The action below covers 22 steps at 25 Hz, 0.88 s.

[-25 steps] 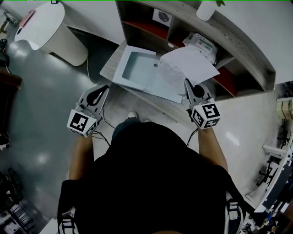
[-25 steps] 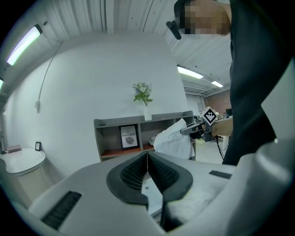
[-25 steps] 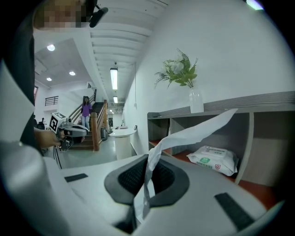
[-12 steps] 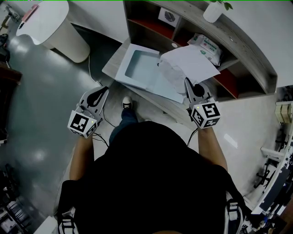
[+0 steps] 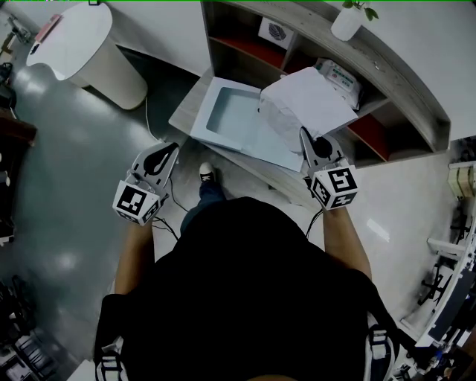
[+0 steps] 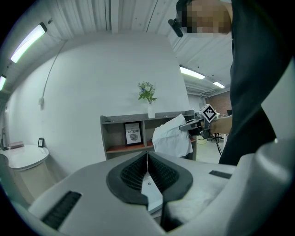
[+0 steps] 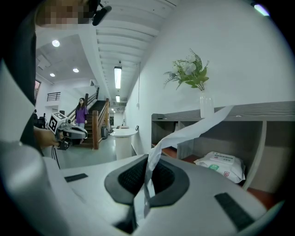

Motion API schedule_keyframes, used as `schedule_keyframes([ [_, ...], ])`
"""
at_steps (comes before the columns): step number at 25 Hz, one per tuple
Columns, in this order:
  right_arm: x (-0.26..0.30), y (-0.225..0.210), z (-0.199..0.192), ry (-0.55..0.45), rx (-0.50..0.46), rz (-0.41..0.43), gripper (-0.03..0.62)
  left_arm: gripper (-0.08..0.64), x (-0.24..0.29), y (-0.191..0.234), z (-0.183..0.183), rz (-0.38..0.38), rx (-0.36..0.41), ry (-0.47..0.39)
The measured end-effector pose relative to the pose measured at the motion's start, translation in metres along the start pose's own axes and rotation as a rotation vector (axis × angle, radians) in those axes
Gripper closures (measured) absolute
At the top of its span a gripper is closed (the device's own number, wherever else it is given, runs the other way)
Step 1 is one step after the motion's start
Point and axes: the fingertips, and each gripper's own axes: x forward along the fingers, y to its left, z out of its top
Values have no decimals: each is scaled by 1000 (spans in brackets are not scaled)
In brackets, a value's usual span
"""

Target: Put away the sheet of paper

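1. My right gripper [image 5: 306,137] is pinched tight on one near corner of the white, creased sheet of paper [image 5: 305,104]. In the right gripper view the sheet [image 7: 184,133] comes out from between the pressed pads edge-on and curves up to the right.
2. Look of the sheet: rumpled, not flat, with soft folds all over. The free part billows away from the jaws. In the left gripper view it shows as a wrinkled white bundle [image 6: 173,136] hanging off the right gripper [image 6: 191,126].
3. Where it is: up in the air, over the right part of the open pale-blue flat folder [image 5: 227,111] and just in front of the grey wooden shelf unit with red boards [image 5: 401,74] (whether its lower edge touches the folder I cannot tell from above).
4. The folder lies open on a grey tabletop [image 5: 183,108].
5. My left gripper [image 5: 169,149] has its jaws pressed together with nothing between them. It is held out left of the folder, apart from it and well apart from the sheet.
6. Shelf contents: a white-and-green soft pack of wipes [image 5: 338,73] sits in the compartment just behind the sheet. A small framed print [image 5: 277,31] stands one compartment to the left, and a white vase with a green sprig [image 5: 346,21] is on top.
7. A white rounded cabinet [image 5: 74,45] stands on the floor at far left.
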Motion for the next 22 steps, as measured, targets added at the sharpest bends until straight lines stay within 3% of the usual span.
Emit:
schedule_keyframes([
  [22, 42, -6, 1, 39, 10, -9, 578, 537, 37, 46, -4, -43, 1, 12],
])
